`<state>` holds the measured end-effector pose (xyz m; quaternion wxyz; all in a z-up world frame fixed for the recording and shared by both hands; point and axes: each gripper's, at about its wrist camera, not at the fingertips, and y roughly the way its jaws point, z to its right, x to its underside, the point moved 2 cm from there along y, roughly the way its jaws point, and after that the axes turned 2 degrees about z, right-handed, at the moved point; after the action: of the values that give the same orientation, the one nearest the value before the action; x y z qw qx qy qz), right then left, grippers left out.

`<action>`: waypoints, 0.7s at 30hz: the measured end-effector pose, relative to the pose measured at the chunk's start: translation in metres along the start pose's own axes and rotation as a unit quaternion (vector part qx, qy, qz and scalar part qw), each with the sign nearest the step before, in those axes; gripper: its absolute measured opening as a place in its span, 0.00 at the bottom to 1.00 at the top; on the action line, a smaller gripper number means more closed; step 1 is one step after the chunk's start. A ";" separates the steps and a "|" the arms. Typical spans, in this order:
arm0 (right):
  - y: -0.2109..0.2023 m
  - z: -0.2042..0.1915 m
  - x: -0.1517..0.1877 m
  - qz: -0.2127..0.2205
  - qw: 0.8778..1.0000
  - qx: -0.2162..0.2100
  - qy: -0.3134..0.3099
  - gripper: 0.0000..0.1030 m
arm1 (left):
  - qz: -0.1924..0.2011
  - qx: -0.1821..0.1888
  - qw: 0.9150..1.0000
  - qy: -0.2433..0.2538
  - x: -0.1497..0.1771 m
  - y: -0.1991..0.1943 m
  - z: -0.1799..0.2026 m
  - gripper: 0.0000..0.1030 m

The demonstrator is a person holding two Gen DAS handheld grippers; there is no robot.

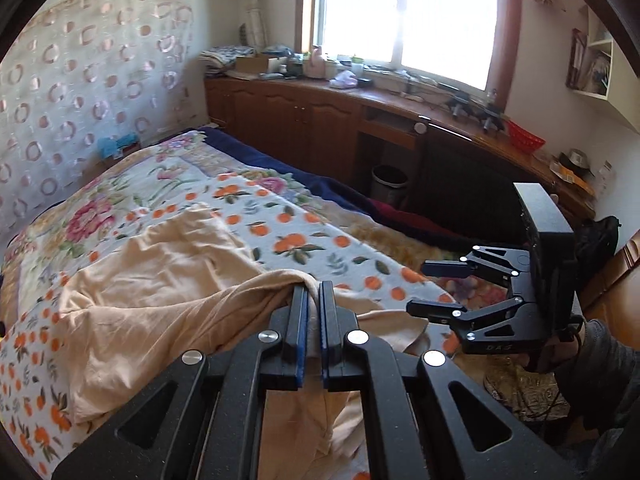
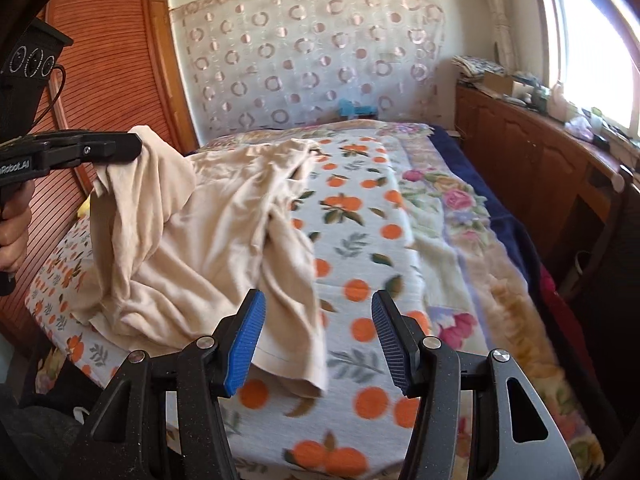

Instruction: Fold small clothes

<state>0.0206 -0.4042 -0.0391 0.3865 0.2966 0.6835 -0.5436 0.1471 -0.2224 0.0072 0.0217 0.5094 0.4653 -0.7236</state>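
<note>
Left hand-held gripper (image 1: 314, 296) pinches shirt (image 2: 208, 216) edge; right hand-held gripper (image 2: 318, 320) wide, empty. Thin pinch may slip, bunching shirt on bed (image 2: 360, 240).

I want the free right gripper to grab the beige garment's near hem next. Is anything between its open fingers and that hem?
Nothing visible. The right gripper stands open just above the hem of the beige cotton garment, with only the orange-print bedspread beneath. The left gripper pinches the far corner, well aside.

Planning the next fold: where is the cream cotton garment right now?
The cream cotton garment lies on the orange-print blanket, one corner pinched and lifted by the left hand-held gripper.
</note>
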 end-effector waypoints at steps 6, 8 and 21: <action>-0.002 0.009 0.008 -0.014 1.000 0.006 0.009 0.56 | -0.017 -0.012 1.000 0.019 0.004 0.011 0.002 0.37; -0.003 0.006 0.007 -0.015 1.000 0.003 0.008 0.56 | -0.011 -0.018 1.000 0.012 0.009 0.005 -0.007 0.42; 0.014 -0.023 -0.020 -0.006 0.999 -0.031 -0.032 0.56 | -0.041 -0.124 0.987 -0.093 0.104 -0.028 -0.129 0.70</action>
<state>0.0380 -0.3781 -0.0269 0.4137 0.2627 0.6894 -0.5335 0.1757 -0.0704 -0.0596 0.0986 0.4135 0.5680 -0.7048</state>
